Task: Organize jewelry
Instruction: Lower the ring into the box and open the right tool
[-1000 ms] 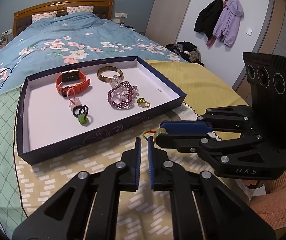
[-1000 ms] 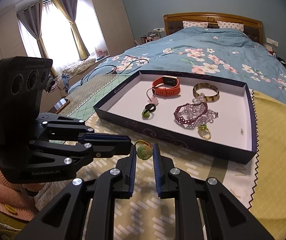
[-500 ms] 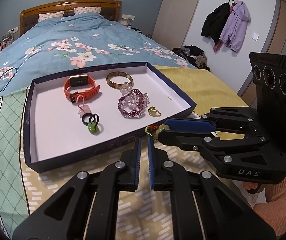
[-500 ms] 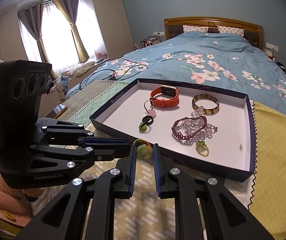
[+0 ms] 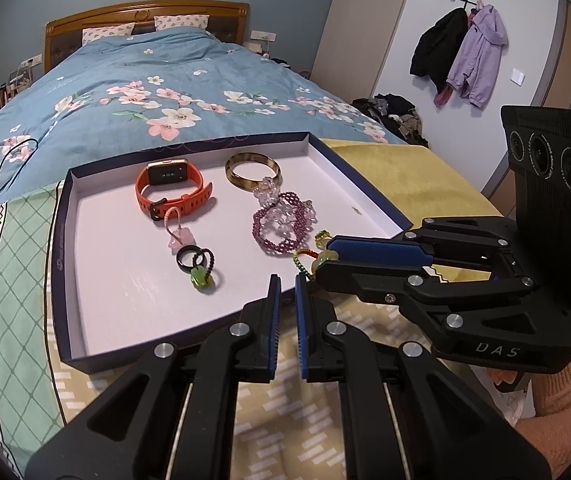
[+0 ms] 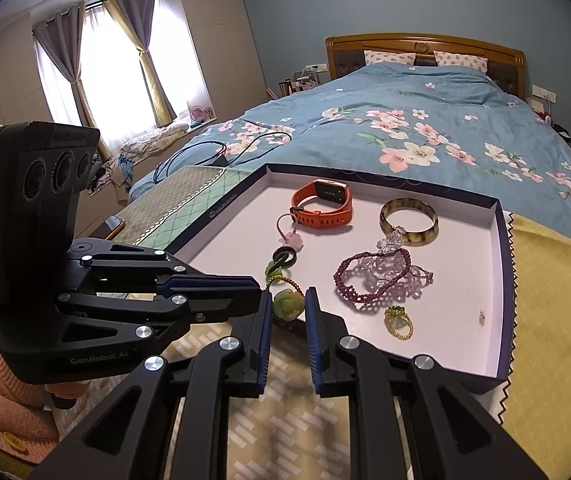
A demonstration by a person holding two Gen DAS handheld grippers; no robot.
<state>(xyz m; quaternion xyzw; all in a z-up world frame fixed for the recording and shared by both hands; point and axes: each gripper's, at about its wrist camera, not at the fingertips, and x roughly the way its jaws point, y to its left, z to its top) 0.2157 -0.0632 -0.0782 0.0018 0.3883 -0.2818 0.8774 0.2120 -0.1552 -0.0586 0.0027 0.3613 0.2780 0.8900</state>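
My right gripper (image 6: 288, 307) is shut on a pale green jade pendant (image 6: 287, 306) with a red-green-yellow cord, held above the near edge of the dark blue tray (image 6: 501, 280). It shows in the left wrist view (image 5: 322, 261) too. My left gripper (image 5: 287, 286) is nearly shut and empty, just left of the right one. In the tray (image 5: 61, 240) lie an orange watch (image 5: 171, 190), a brown bangle (image 5: 252, 170), purple bead bracelets (image 5: 283, 224), a black ring with green charm (image 5: 197, 266) and a yellow-green ring (image 6: 397, 320).
The tray sits on a yellow and green patterned cloth (image 5: 9, 264) at the foot of a bed with a blue floral quilt (image 5: 157, 92). A black cable (image 6: 213, 152) lies on the quilt. Coats (image 5: 461, 52) hang on the far wall.
Both grippers have moved forward and up toward the tray. The pendant in the right gripper has gone from the cloth in front of the tray to above the tray's near edge.
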